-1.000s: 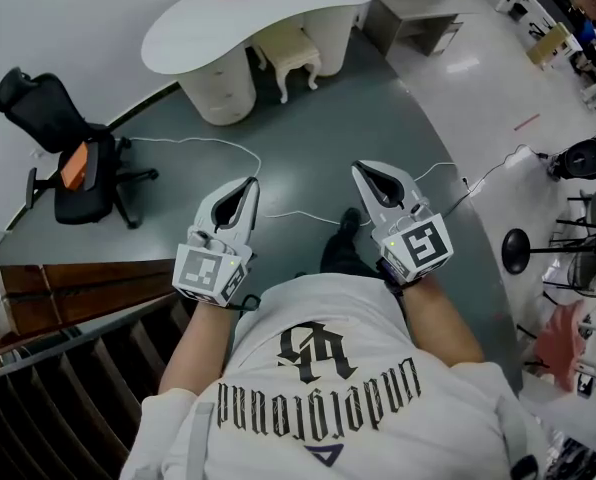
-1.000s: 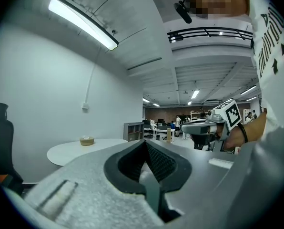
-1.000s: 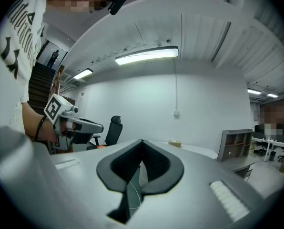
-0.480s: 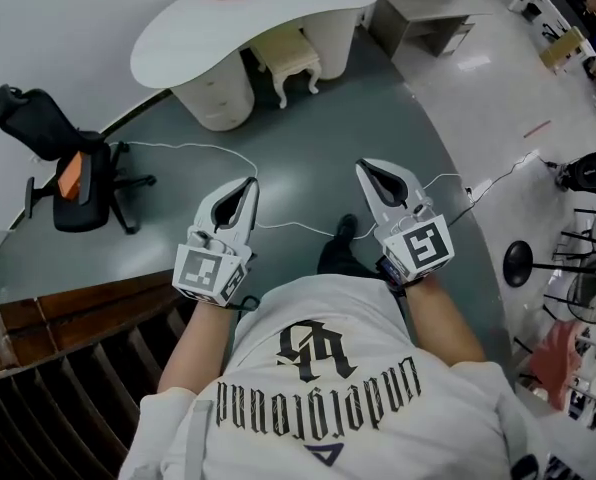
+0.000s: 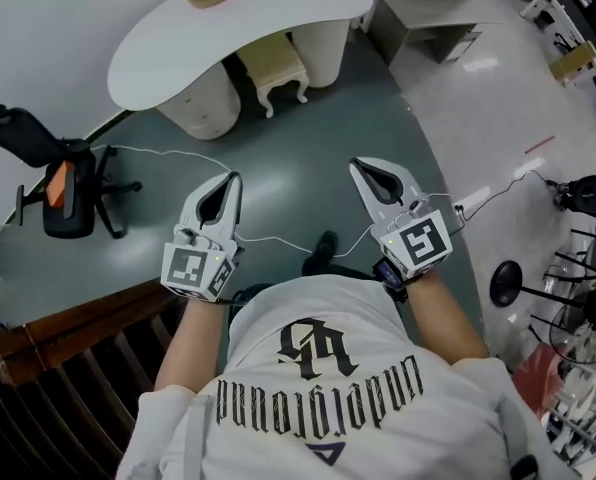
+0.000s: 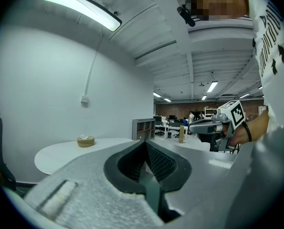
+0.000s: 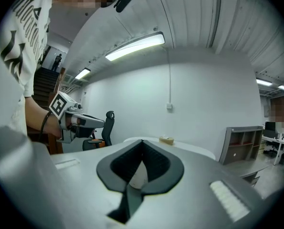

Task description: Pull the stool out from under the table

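Here, a black office chair [image 5: 63,183] stands off the table's [image 5: 158,38] left end. My left gripper [image 5: 228,180] is pressed together, empty, above the floor [image 5: 308,138]. The cream stool [image 5: 274,66] sits tucked under the table's near edge, well apart from both grippers. My right gripper [image 5: 366,170] is likewise closed on nothing

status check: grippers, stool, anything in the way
Shut and empty: left gripper, right gripper. Target stool tucked under white table, not yet reached. Across the floor ahead: white cable.
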`<state>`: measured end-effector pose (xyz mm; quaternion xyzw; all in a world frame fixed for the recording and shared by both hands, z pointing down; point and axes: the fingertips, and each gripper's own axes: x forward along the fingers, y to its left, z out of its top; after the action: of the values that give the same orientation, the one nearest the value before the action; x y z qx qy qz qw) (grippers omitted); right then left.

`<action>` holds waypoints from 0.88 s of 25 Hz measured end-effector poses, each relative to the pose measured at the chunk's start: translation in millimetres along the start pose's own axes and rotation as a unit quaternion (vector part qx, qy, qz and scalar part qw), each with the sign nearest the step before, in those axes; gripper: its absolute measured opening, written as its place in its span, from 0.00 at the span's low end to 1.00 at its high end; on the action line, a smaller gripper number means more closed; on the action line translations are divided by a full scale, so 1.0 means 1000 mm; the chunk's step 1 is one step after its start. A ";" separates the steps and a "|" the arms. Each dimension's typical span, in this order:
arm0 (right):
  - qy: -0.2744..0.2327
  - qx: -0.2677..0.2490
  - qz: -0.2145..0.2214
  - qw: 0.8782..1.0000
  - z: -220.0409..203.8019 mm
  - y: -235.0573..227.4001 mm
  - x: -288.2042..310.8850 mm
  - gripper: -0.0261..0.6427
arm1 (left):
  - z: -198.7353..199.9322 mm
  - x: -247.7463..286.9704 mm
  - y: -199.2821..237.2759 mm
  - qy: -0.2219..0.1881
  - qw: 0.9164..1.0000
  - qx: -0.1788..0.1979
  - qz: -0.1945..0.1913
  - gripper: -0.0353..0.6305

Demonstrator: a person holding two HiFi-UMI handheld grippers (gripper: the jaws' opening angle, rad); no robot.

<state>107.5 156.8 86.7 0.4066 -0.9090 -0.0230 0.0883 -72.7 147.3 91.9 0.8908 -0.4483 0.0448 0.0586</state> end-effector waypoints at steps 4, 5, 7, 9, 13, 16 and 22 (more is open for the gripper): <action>0.002 -0.004 0.005 1.000 -0.009 -0.043 0.004 0.04 | -0.003 0.033 0.001 0.005 1.000 0.002 0.014 0.07; 0.004 -0.006 0.005 1.000 -0.012 -0.050 0.005 0.04 | -0.005 0.038 0.000 0.007 1.000 -0.001 0.014 0.07; 0.008 -0.008 0.005 1.000 -0.018 -0.061 0.007 0.04 | -0.006 0.047 -0.002 0.013 1.000 -0.005 0.012 0.07; 0.011 -0.002 0.005 1.000 -0.023 -0.071 0.010 0.04 | -0.007 0.056 -0.002 0.014 1.000 -0.004 0.012 0.07; 0.024 0.003 0.005 1.000 -0.032 -0.082 0.017 0.04 | -0.008 0.071 0.004 0.008 1.000 -0.023 0.012 0.07; 0.028 -0.001 0.010 1.000 -0.036 -0.088 0.026 0.04 | -0.007 0.086 0.012 0.001 1.000 -0.025 0.007 0.07; 0.040 -0.007 0.010 0.999 -0.049 -0.105 0.048 0.04 | -0.019 0.122 0.030 0.001 1.000 -0.012 0.000 0.07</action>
<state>162.1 52.8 130.2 0.3972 -0.9088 -0.0122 0.1273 -24.6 35.7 128.6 0.8902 -0.4485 0.0399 0.0695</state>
